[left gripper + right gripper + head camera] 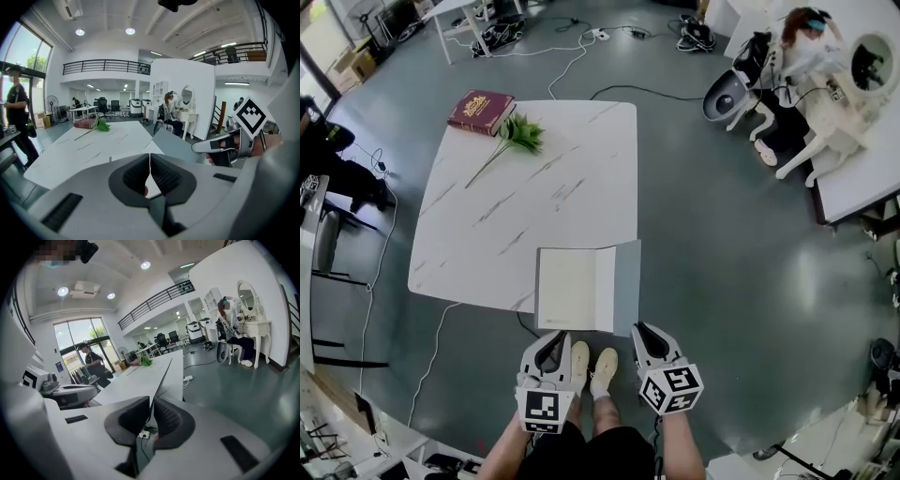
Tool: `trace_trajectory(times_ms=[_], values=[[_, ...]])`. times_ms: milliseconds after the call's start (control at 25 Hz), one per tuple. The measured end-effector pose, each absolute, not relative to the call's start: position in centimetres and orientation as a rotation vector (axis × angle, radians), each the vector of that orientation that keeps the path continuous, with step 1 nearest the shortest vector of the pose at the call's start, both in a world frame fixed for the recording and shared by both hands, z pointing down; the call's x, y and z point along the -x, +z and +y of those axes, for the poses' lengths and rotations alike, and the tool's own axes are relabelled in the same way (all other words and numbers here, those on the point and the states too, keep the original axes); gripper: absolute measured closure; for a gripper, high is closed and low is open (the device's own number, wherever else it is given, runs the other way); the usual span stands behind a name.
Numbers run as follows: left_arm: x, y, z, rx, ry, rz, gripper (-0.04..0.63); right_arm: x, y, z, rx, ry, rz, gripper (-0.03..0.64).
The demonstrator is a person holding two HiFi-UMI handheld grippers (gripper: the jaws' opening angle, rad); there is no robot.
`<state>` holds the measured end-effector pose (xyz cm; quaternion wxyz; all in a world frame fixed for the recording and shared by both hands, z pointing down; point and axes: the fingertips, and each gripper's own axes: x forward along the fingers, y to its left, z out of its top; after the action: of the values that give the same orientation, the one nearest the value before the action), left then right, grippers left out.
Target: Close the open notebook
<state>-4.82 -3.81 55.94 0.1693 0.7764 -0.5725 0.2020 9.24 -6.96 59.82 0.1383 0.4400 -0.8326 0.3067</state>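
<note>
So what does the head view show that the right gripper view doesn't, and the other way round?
Only the head view: the open cream page, the left gripper and right gripper from above, and the person's shoes. Only the right gripper view: its jaws shut on the edge of the grey cover, and a standing person by the glass doors. Both: the white table, the green sprig, and the seated person.

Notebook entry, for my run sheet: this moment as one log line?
task: close notebook | right gripper: shut on cover | left gripper: shut, empty | cover: partly raised
</note>
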Motion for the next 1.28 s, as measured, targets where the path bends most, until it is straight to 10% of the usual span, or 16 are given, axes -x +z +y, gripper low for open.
trace_trajectory(times_ms=[1280], values=[[13.3, 54.8, -2.4, -2.061, 0.527, -1.794, 0.569, 3.1, 57.5, -5.3, -0.896, 0.814, -2.573, 0.583]])
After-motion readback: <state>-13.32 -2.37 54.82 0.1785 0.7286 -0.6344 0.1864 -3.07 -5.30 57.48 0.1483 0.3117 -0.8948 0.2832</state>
